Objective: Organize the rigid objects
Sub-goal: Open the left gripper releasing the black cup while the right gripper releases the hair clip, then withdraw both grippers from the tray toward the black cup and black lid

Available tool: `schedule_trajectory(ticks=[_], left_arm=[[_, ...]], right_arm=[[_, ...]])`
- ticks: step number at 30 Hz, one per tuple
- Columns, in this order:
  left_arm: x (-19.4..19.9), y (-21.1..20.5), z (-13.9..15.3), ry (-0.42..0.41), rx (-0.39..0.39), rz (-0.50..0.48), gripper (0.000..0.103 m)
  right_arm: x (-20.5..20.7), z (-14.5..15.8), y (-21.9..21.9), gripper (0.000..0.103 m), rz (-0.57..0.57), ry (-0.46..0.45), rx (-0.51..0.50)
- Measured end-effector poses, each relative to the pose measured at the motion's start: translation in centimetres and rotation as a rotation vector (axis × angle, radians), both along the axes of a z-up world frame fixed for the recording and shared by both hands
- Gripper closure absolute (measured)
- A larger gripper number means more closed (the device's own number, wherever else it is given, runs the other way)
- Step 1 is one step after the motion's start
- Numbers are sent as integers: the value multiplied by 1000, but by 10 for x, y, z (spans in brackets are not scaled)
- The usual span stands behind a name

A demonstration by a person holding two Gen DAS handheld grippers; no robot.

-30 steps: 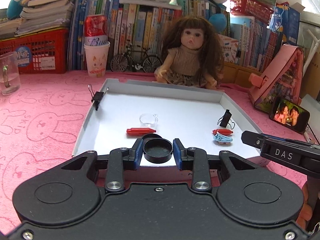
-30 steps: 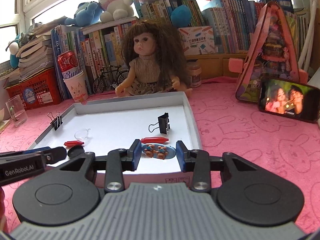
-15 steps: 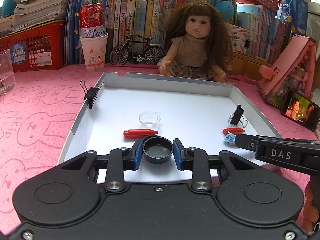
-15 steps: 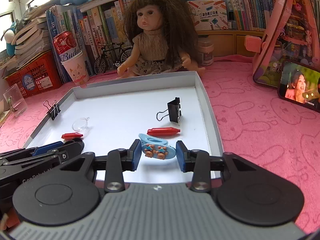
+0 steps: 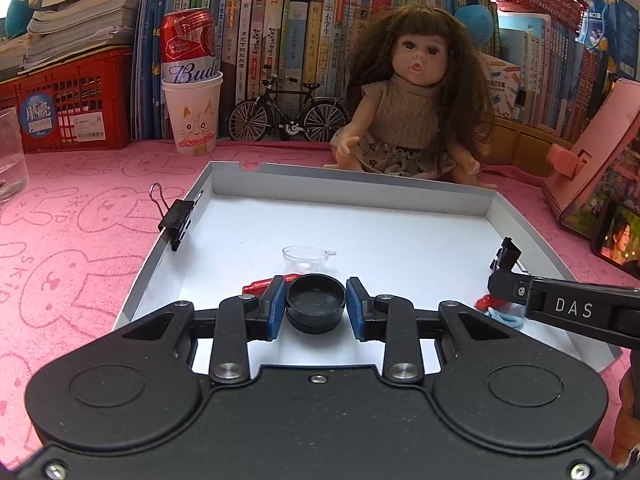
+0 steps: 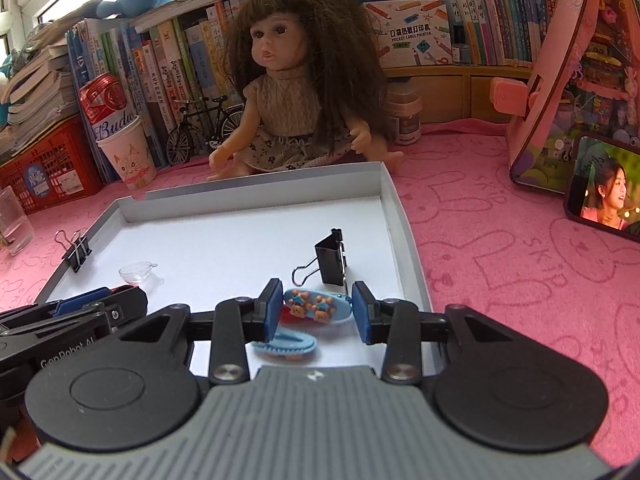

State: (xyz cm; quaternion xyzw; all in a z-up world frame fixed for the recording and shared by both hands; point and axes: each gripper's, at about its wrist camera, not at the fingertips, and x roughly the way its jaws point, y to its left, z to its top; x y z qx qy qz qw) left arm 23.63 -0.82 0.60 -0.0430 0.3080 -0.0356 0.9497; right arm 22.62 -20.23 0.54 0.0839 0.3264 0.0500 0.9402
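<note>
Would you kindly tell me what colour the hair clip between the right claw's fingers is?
The hair clip is light blue with small brown bears, clearest in the right wrist view.

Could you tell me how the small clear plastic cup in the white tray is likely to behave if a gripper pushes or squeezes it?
The clear cup looks thin and hollow, so probably very light. Its rounded bowl may rock or skid on the tray's smooth floor. A hard squeeze could crack it.

Readable txt: "DAS" in white on my right gripper (image 5: 568, 308) arm, seen from left cam. "GenRobot.AI" on my left gripper (image 6: 68, 354) body, right cam – partly blurred. Red can (image 5: 190, 46) in the paper cup: "Bud…", rest hidden. White box (image 6: 416, 36) on shelf – "POCKET LABEL PRINTER". Pink cloth (image 6: 532, 248): "SKIP". Book spines too small to read.
</note>
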Motion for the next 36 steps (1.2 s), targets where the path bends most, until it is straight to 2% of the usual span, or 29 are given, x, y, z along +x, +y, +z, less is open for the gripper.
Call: schedule_trajectory(ticks=[4, 6, 7, 8, 12, 22, 29, 36], left_arm=[[0, 2, 4, 3, -16, 0, 70], [-4, 2, 8, -13, -6, -5, 57], [-7, 2, 10, -23, 1, -4, 56], [-9, 1, 12, -32, 9, -6, 52], [-20, 0, 22, -60, 13, -30, 39], [-65, 1, 45, -128, 36, -117, 30], [-98, 7, 50, -136, 8, -158, 29], [-129, 11, 47, -134, -10, -197, 28]], right_arm=[[-3, 3, -1, 57, 0, -6, 19], [-7, 6, -1, 56, -3, -17, 16], [-9, 9, 0, 47, -3, -26, 14], [-11, 11, 0, 41, 1, -33, 17], [-20, 22, -1, 38, 15, -58, 26], [-58, 41, -4, 18, 77, -152, 10], [-81, 44, -10, 16, 109, -154, 33], [-111, 42, -12, 14, 159, -182, -2]])
